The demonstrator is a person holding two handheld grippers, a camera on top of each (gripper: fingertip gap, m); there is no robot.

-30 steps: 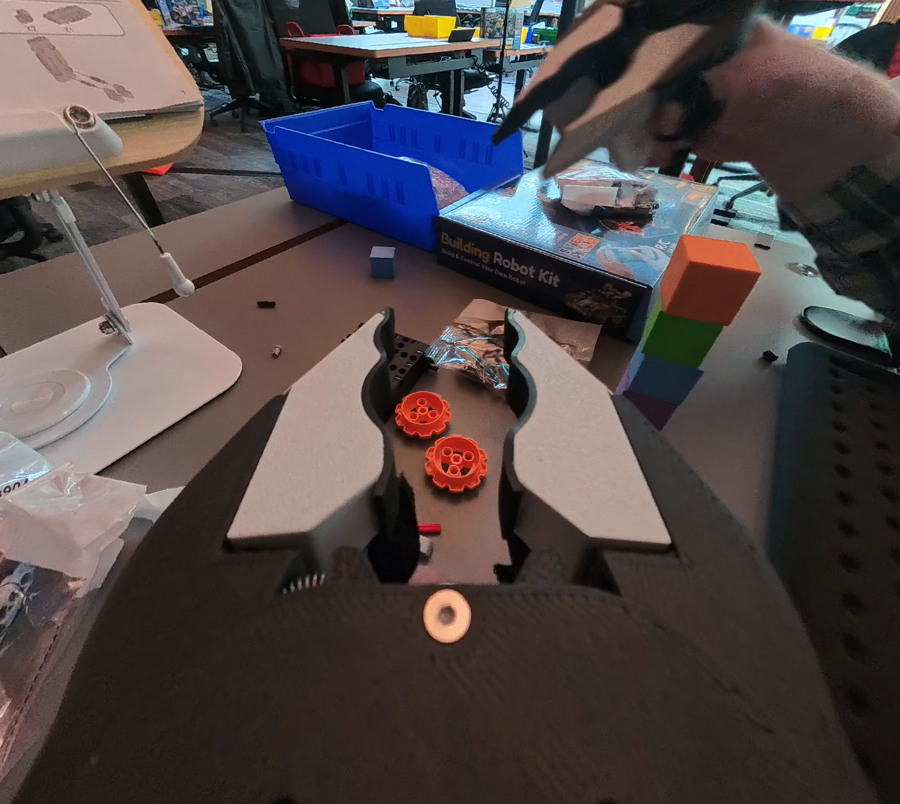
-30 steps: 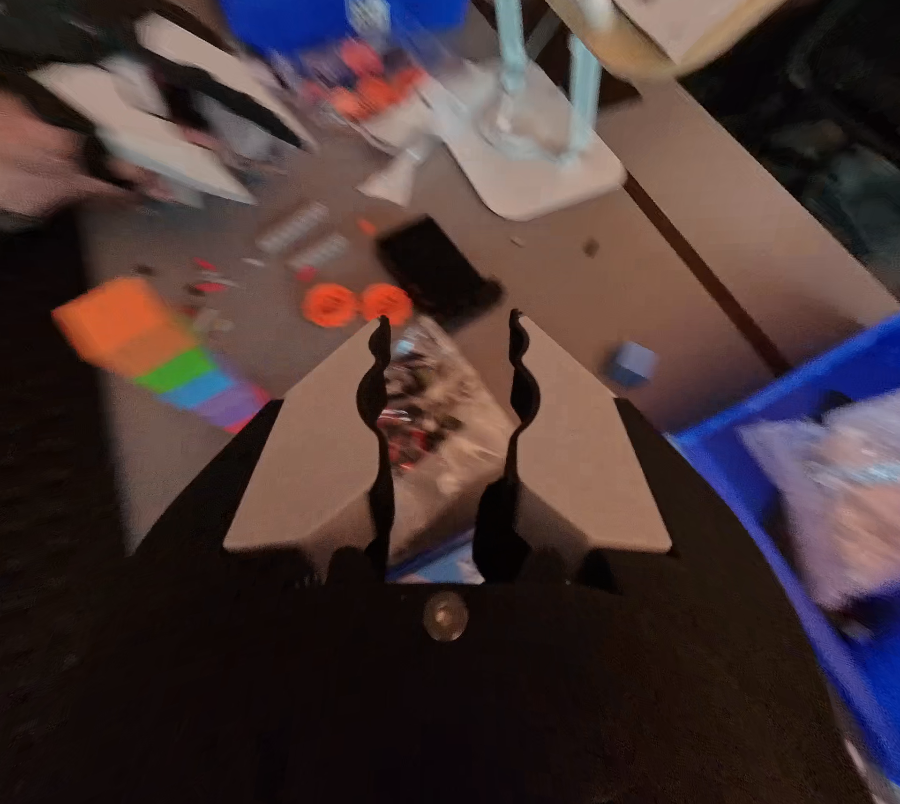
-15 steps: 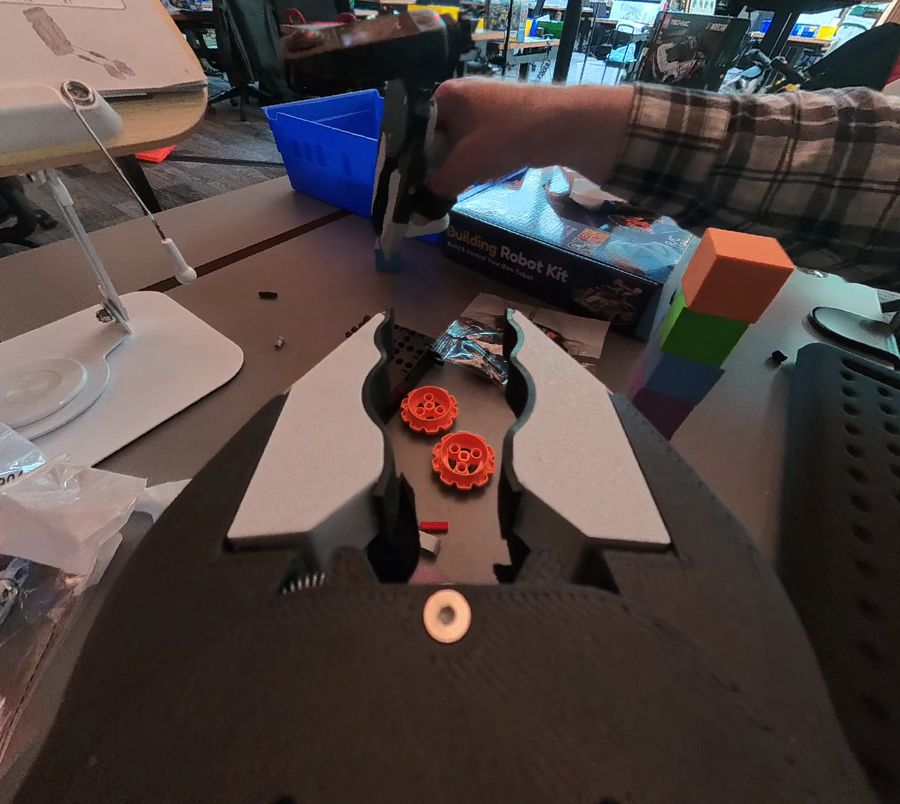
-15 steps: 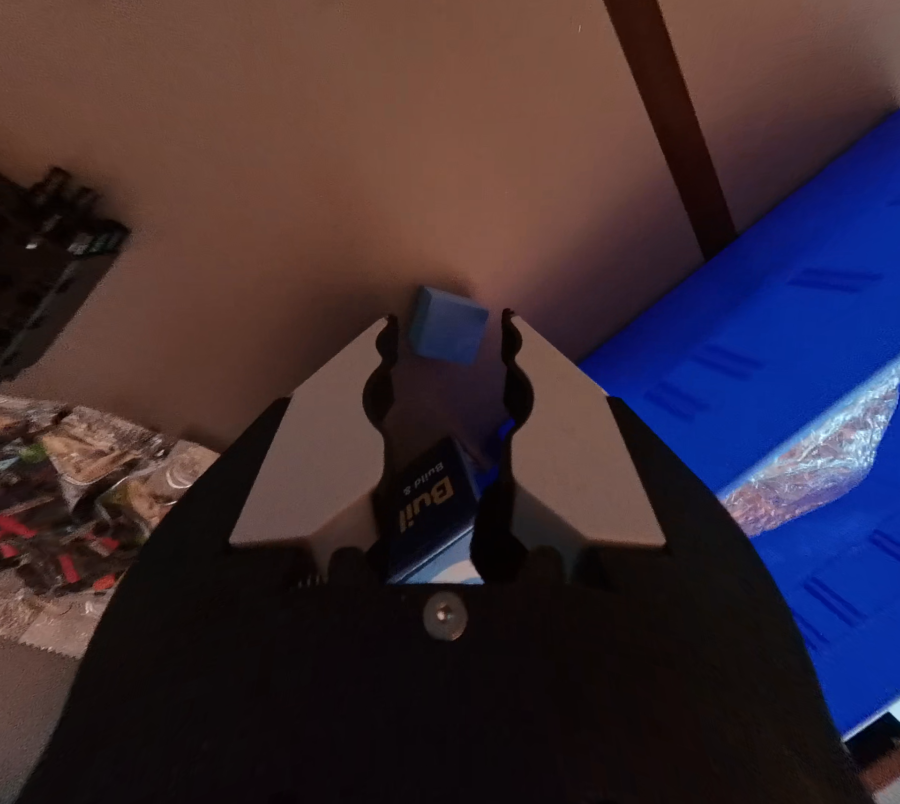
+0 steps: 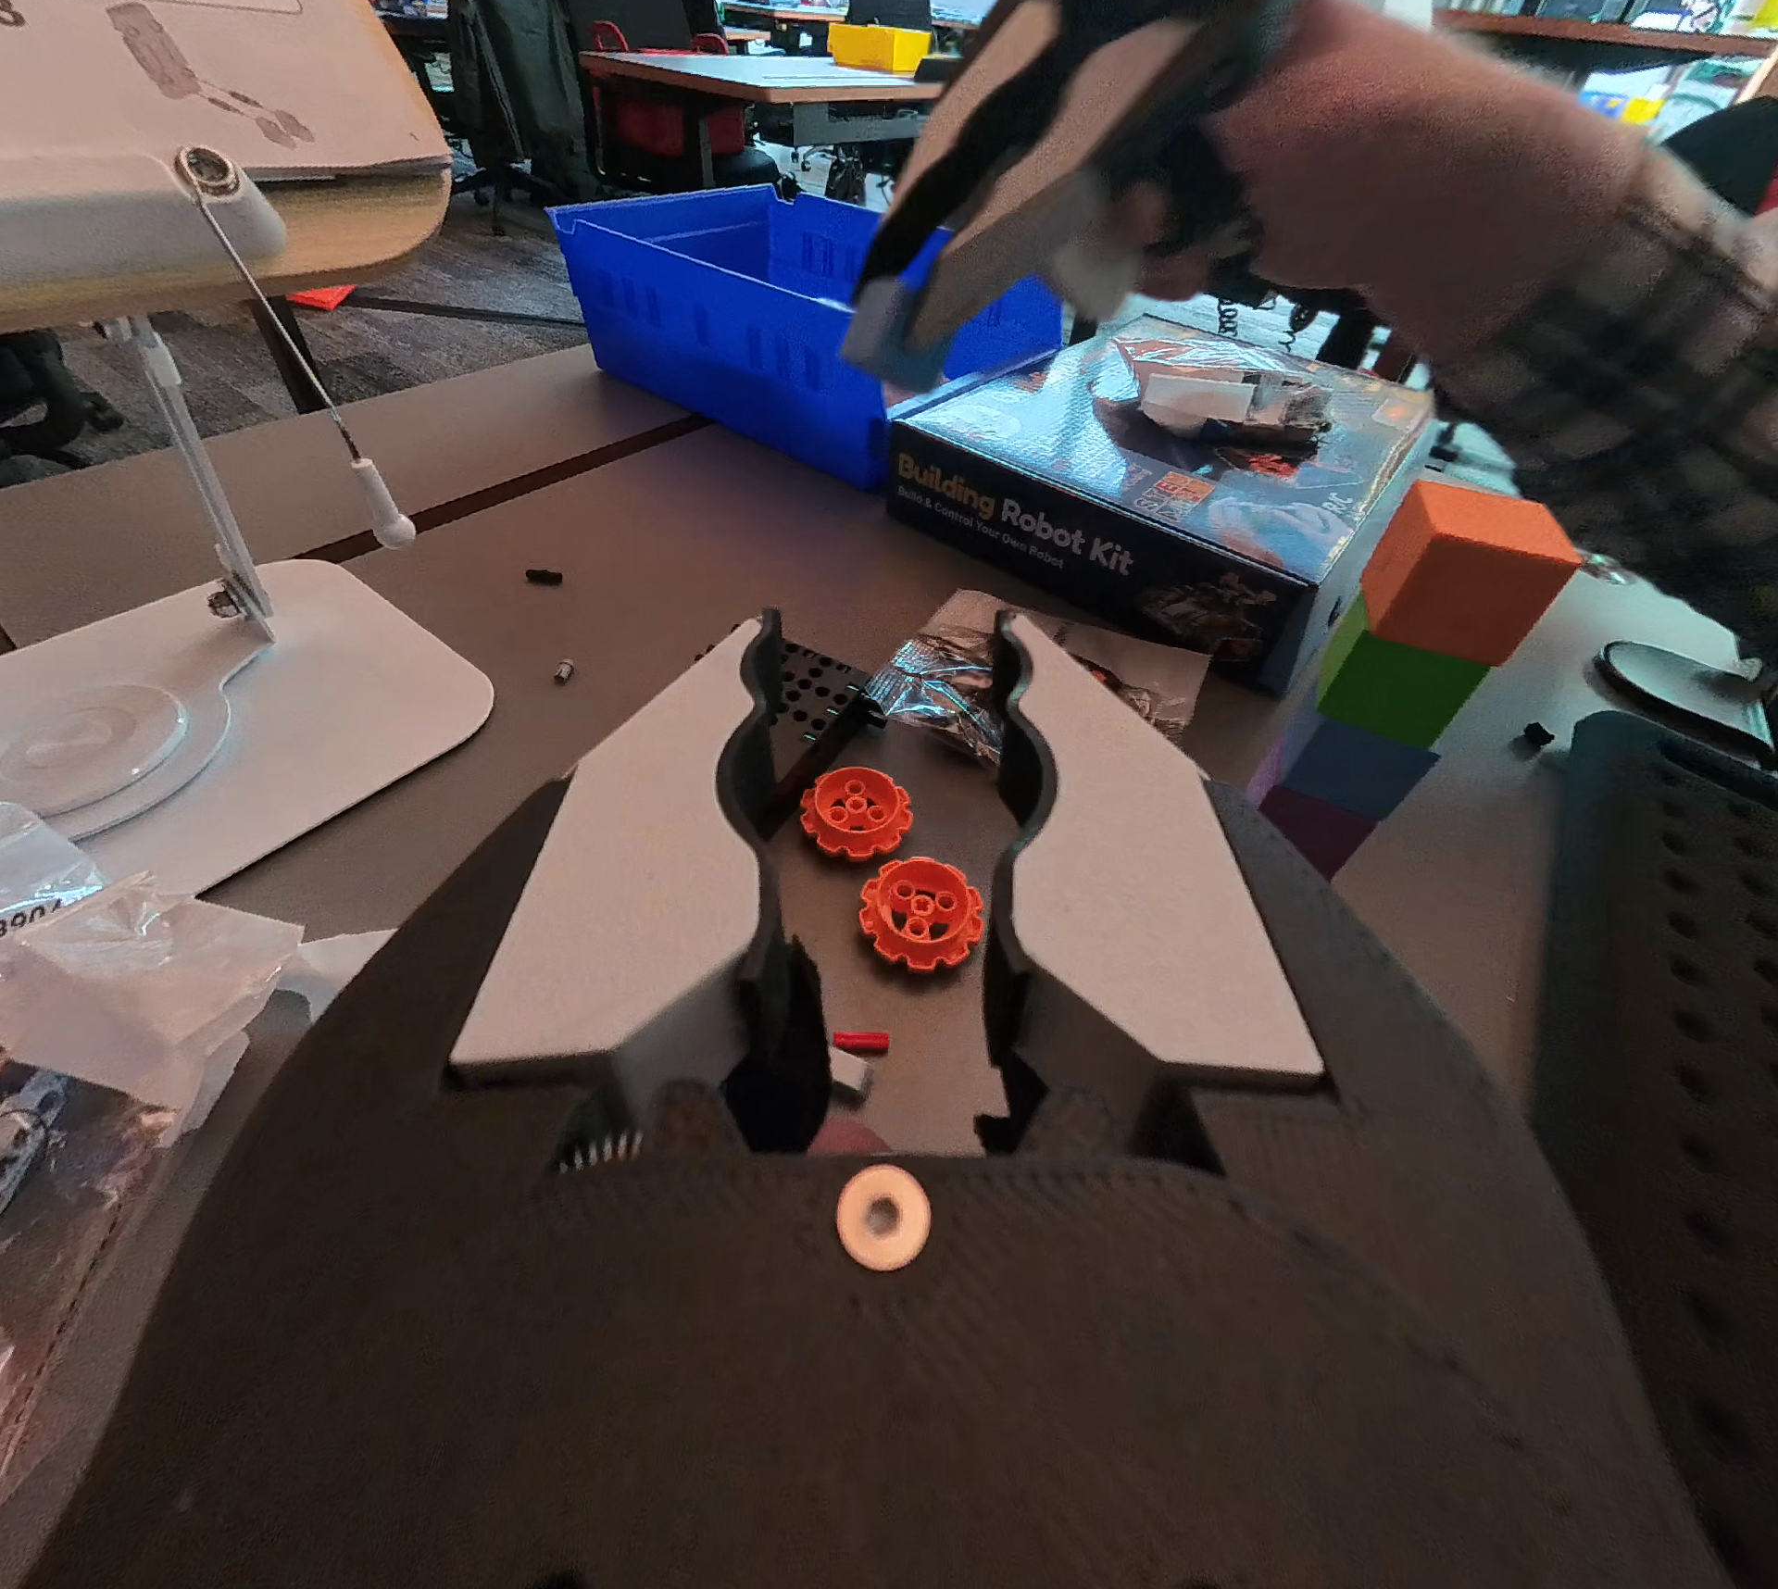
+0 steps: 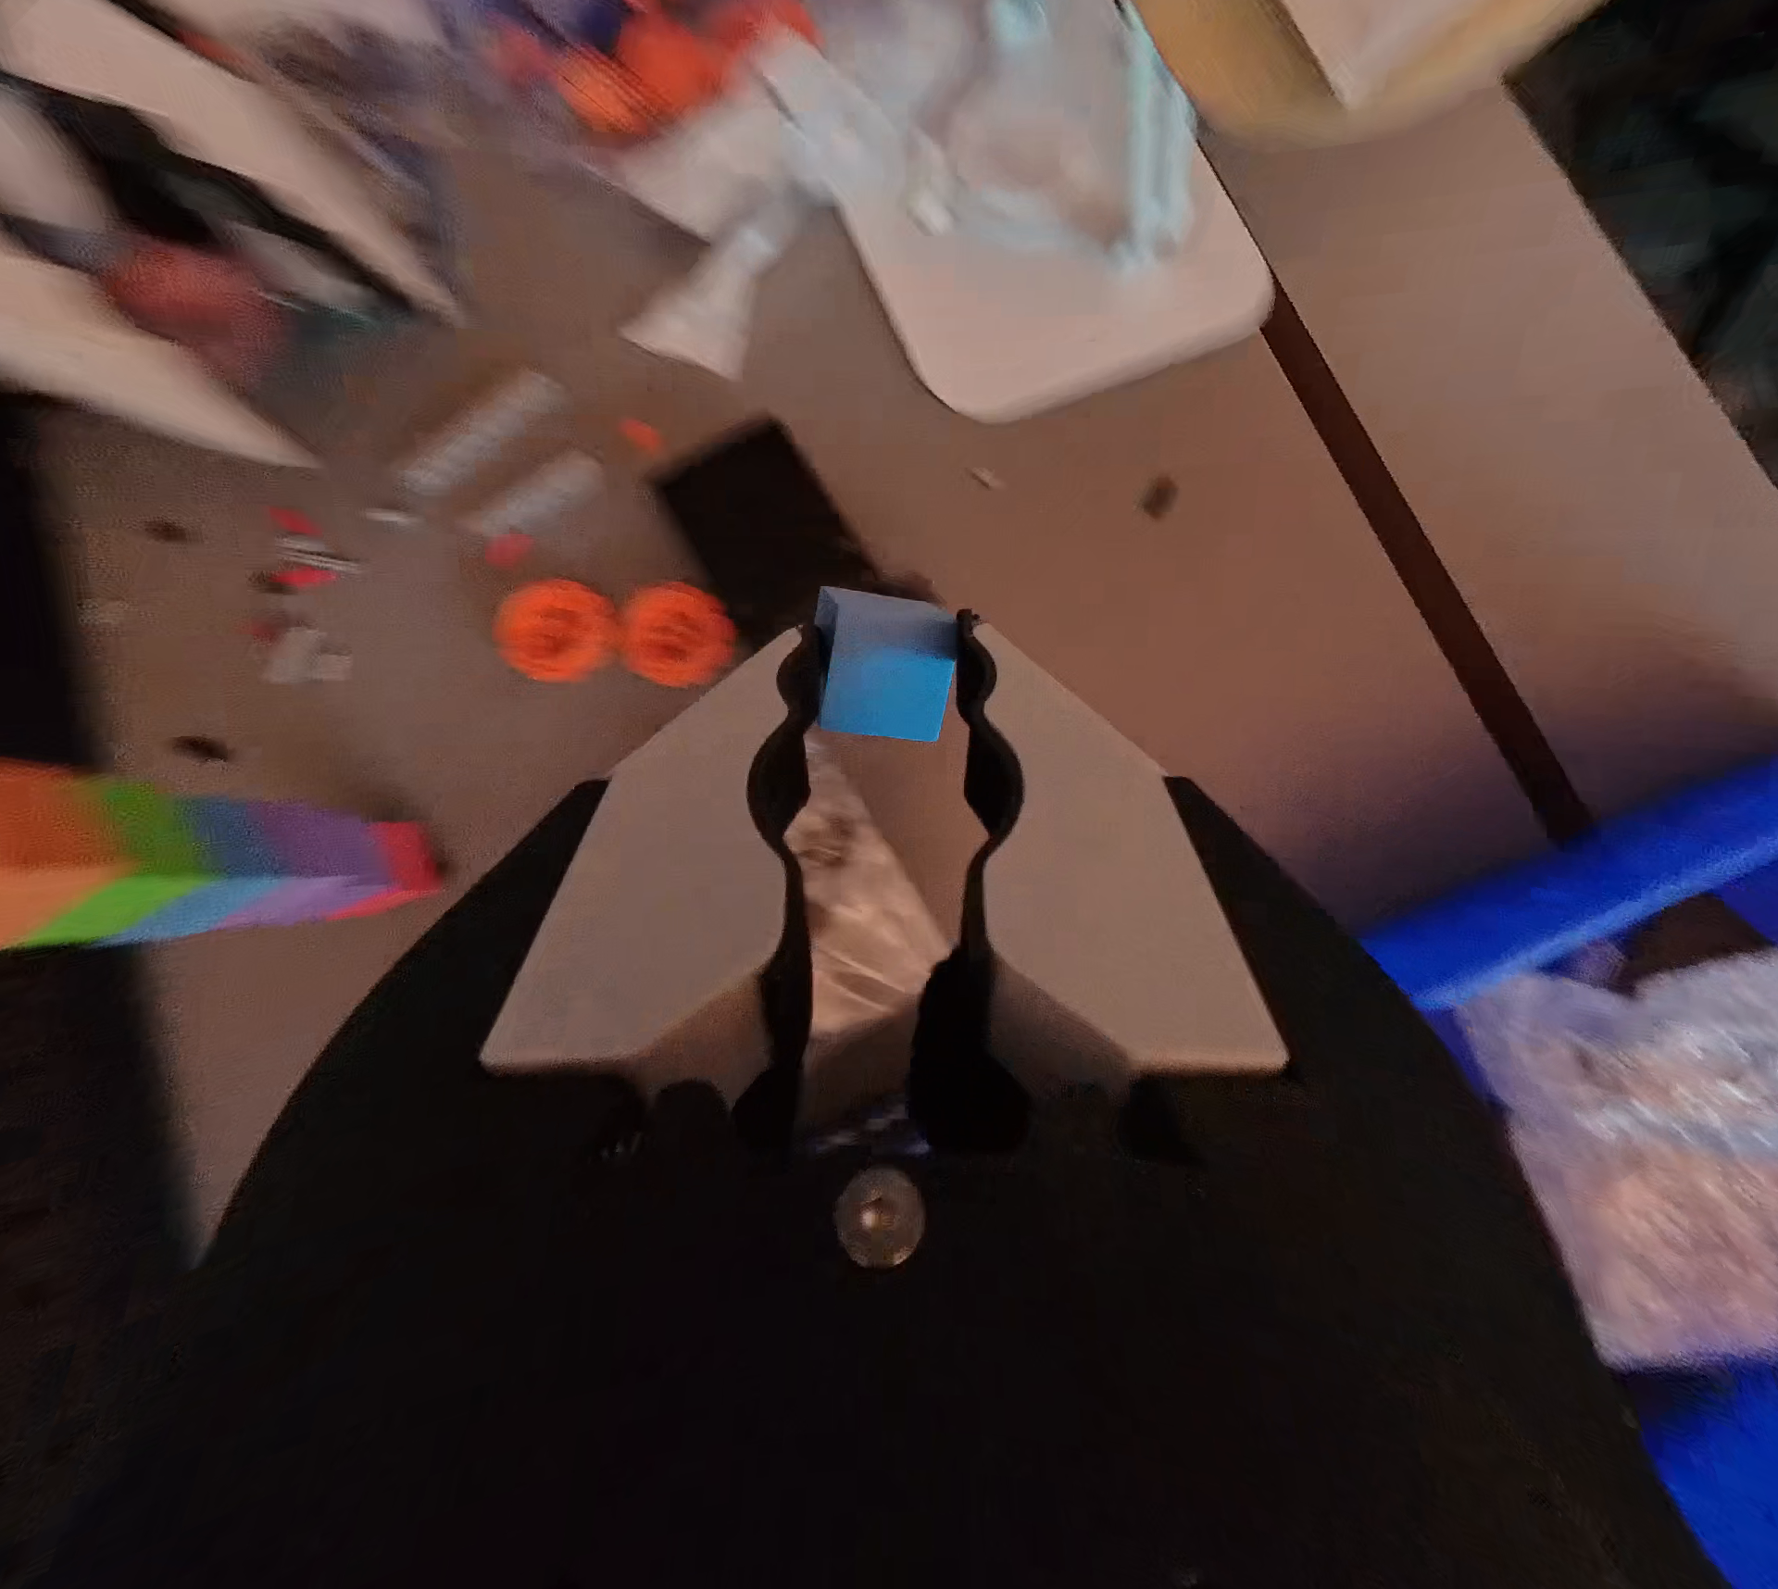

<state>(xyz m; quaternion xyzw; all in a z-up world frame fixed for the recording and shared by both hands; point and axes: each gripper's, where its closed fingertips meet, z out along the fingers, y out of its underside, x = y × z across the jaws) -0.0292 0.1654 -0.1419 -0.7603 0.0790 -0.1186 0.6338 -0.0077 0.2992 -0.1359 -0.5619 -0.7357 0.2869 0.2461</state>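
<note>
My right gripper (image 6: 885,634) is shut on a small blue cube (image 6: 880,677) and holds it in the air above the table; this view is blurred. In the left wrist view the right gripper (image 5: 895,331) shows high at the upper right in a person's hand, with the blue cube (image 5: 890,350) at its tip, in front of the blue bin (image 5: 731,321). My left gripper (image 5: 885,638) is open and empty, low over the table. Two orange gear wheels (image 5: 854,812) (image 5: 921,913) lie between its fingers. A stack of coloured cubes (image 5: 1424,677) with an orange top stands to the right.
A dark kit box (image 5: 1155,504) lies beside the bin. A white stand base (image 5: 241,725) holding a booklet is at the left. A black perforated plate (image 5: 818,696) and foil bag (image 5: 938,691) lie ahead. A black mat (image 5: 1674,1062) is at the right, plastic bags (image 5: 115,985) at the left. The grippers' ends are close to 15 cm from one another.
My right gripper came down around the small blue cube on the table by the bin, shut on it and lifted it. My left gripper has stayed in place.
</note>
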